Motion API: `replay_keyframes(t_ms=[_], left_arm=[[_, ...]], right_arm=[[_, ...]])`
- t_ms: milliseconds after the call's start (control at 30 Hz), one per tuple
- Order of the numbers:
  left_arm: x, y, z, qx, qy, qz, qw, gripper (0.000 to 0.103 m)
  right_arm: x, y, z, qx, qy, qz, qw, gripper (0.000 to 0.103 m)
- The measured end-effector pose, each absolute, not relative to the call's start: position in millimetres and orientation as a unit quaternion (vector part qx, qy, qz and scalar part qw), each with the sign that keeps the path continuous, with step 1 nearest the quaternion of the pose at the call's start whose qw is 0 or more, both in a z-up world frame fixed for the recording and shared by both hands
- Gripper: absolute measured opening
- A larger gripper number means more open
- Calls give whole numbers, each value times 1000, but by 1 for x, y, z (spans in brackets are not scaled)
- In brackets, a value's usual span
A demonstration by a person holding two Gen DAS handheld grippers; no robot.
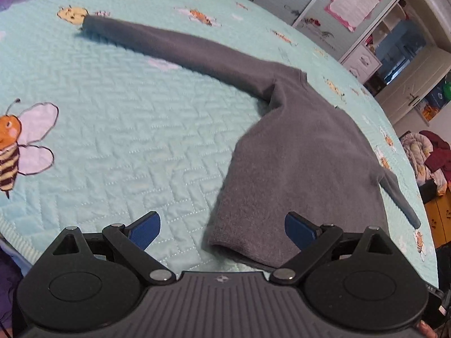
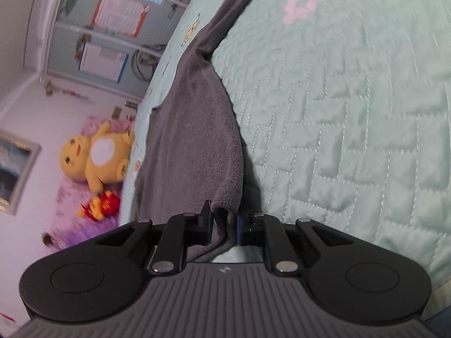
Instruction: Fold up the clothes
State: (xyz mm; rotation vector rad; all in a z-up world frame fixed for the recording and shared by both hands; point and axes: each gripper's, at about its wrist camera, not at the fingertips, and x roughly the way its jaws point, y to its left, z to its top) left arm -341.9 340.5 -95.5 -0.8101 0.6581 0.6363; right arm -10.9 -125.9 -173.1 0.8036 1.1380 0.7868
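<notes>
Grey sweater [image 1: 296, 152] is lying on the bed, on the teal quilted bedspread [image 1: 118, 129], with its hem near the bed's near edge and its body running toward the far right edge. One sleeve [image 1: 169, 45] is stretching flat toward the far left corner; the other sleeve [image 1: 400, 197] is trailing toward the right edge. Left gripper [image 1: 222, 229] is hovering over the hem's left corner with fingers spread wide, pinching nothing. Right gripper [image 2: 222, 222] is pinching a bunched bit of hem between nearly closed pads; that corner looks slightly lifted. Judgement: folding is only beginning. Body spread out, both sleeves unfolded, no crease laid; sleeve folds and body fold all remain. Collar and far shoulder are hard to make out; the right-wrist view is blurred, and the far sleeve's cuff is cut short there. Whether the left fingertip is touching fabric cannot be told.
</notes>
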Motion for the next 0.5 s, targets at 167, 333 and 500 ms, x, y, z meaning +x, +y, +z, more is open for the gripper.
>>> replay_keyframes(t_ms=[167, 333, 500], left_arm=[[-349, 354, -109, -431, 308, 299, 794, 98], [-343, 357, -113, -469, 303, 284, 779, 103], [-330, 359, -125, -561, 279, 208, 751, 102]], right_arm=[[-17, -134, -180, 407, 508, 337, 680, 15], [-17, -127, -178, 411, 505, 336, 681, 15], [-20, -126, -179, 419, 502, 334, 678, 16]])
